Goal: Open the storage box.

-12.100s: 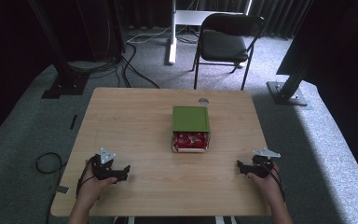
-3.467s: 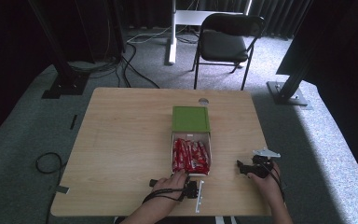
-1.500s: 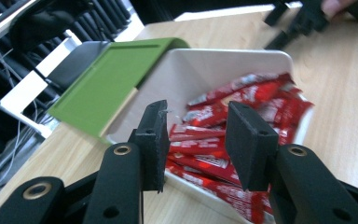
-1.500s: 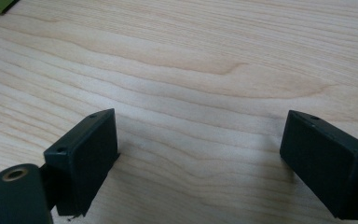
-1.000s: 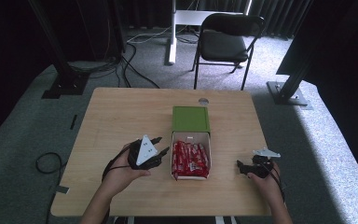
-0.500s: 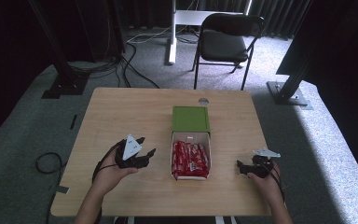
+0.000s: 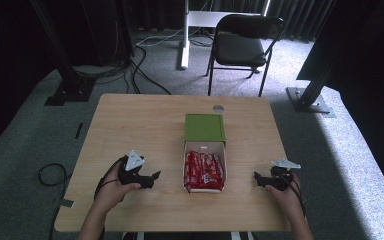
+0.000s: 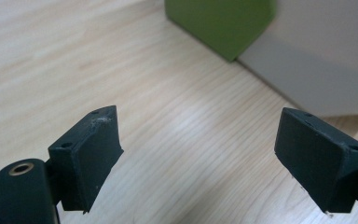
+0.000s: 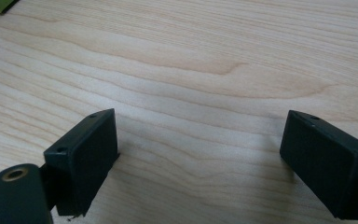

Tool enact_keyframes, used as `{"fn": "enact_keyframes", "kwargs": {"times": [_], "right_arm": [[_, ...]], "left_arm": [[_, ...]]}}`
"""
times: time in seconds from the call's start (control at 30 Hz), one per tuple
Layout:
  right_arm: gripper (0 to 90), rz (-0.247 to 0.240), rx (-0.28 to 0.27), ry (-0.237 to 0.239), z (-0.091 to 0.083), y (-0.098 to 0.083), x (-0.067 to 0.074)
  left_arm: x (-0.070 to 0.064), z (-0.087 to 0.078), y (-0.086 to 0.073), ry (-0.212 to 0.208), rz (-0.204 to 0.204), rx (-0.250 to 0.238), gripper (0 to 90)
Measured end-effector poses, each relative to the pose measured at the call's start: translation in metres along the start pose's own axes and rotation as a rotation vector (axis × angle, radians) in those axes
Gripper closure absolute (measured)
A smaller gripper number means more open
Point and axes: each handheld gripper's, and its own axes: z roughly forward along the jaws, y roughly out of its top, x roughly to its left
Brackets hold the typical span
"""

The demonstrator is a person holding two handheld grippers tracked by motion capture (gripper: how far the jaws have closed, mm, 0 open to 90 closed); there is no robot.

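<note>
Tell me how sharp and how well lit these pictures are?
High view: soft all over; the wooden table is evenly lit, the room's back and corners fall into dark, and a bright patch lies on the carpet at right. Left gripper view: the near black pads are fairly crisp, while the green box beyond blurs. Right gripper view: a faint sheen on the wood grain, soft shadows under the jaws.

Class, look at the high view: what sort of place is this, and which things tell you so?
Probably a recording lab or studio, not a home: a lone wooden table on grey carpet, dark metal stands bolted around it, loose cables on the floor and a folding chair behind.
</note>
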Motion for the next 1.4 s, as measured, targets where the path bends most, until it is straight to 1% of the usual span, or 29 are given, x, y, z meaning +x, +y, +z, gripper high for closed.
{"fn": "enact_keyframes", "kwargs": {"times": [0.03,0.07,0.13,0.17,0.2,0.3,0.37,0.4,0.47,0.5,0.57,0.67,0.7,0.73,0.77,0.87,0.93,0.97,1.0,1.03,1.07,1.13,1.17,1.2,1.23,1.3,1.33,1.37,1.4], "right_arm": [[10.6,0.000,-0.001,0.000,0.000,0.000,0.000],[10.6,0.001,-0.001,0.000,0.000,0.000,0.000],[10.6,0.000,0.000,0.000,0.000,0.000,0.000],[10.6,-0.001,0.000,0.000,0.000,0.000,0.000],[10.6,-0.001,0.000,0.000,0.000,0.000,0.000],[10.6,0.000,0.000,0.000,0.000,0.000,0.000],[10.6,-0.001,0.000,0.000,0.000,0.000,0.000],[10.6,0.000,0.000,0.000,0.000,0.000,0.000],[10.6,-0.001,0.000,0.000,0.000,0.000,0.000],[10.6,-0.001,0.000,0.000,0.000,0.000,0.000],[10.6,0.000,0.000,0.000,0.000,0.000,0.000],[10.6,-0.001,0.000,0.000,0.000,0.000,0.000],[10.6,-0.001,0.000,0.000,0.000,0.000,0.000],[10.6,0.000,0.000,0.000,0.000,0.000,0.000],[10.6,0.000,0.000,0.000,0.000,0.000,0.000],[10.6,0.000,0.000,0.000,0.000,0.000,0.000],[10.6,0.000,0.000,0.000,0.000,0.000,0.000],[10.6,0.000,0.000,0.000,0.000,0.000,0.000],[10.6,-0.001,-0.001,0.000,0.000,0.000,0.000],[10.6,0.000,-0.001,0.000,0.000,0.000,0.000],[10.6,0.000,-0.001,0.000,0.000,0.000,0.000],[10.6,0.000,0.000,0.000,0.000,0.000,0.000],[10.6,0.000,0.000,0.000,0.000,0.000,0.000],[10.6,-0.001,-0.001,0.001,0.000,0.000,0.000],[10.6,0.000,0.000,0.001,0.000,0.000,0.000],[10.6,-0.001,-0.001,0.001,0.000,0.000,0.000],[10.6,-0.001,-0.001,0.001,0.000,0.000,0.000],[10.6,0.001,0.000,0.001,0.000,0.000,0.000],[10.6,0.001,0.000,0.001,0.000,0.000,0.000]], "left_arm": [[0.001,0.001,-0.002,0.004,-0.007,-0.001,15.3],[0.004,0.001,-0.004,0.014,-0.026,-0.001,14.1],[0.005,0.001,-0.006,0.019,-0.032,-0.002,12.1],[0.011,0.002,-0.010,0.033,-0.067,0.003,11.0],[0.011,0.002,-0.010,0.033,-0.067,0.003,11.0],[0.015,0.002,-0.016,0.060,-0.076,0.036,10.5],[0.019,0.003,-0.020,0.071,-0.106,0.045,10.5],[0.019,0.003,-0.022,0.079,-0.108,0.042,10.5],[0.022,0.002,-0.025,0.090,-0.130,0.043,10.5],[0.023,0.002,-0.026,0.094,-0.129,0.048,10.5],[0.026,0.002,-0.029,0.117,-0.136,0.072,10.5],[0.030,0.001,-0.032,0.144,-0.157,0.081,10.5],[0.030,0.001,-0.032,0.144,-0.157,0.081,10.5],[0.032,0.001,-0.035,0.161,-0.161,0.089,9.9],[0.033,0.001,-0.036,0.166,-0.161,0.097,9.8],[0.035,0.001,-0.039,0.184,-0.174,0.106,9.8],[0.036,0.001,-0.040,0.198,-0.173,0.111,9.8],[0.036,0.001,-0.040,0.198,-0.173,0.111,9.8],[0.037,0.000,-0.041,0.205,-0.181,0.110,9.8],[0.038,-0.001,-0.042,0.225,-0.187,0.119,9.8],[0.039,-0.001,-0.042,0.229,-0.182,0.122,9.8],[0.040,-0.002,-0.044,0.245,-0.190,0.129,9.7],[0.040,-0.002,-0.044,0.245,-0.190,0.129,9.6],[0.040,-0.001,-0.045,0.259,-0.193,0.134,9.6],[0.042,-0.001,-0.046,0.272,-0.210,0.137,9.6],[0.043,-0.001,-0.049,0.280,-0.213,0.156,9.6],[0.043,-0.001,-0.049,0.280,-0.213,0.156,9.6],[0.043,0.000,-0.050,0.296,-0.225,0.156,9.6],[0.043,0.000,-0.050,0.296,-0.225,0.156,9.5]]}}
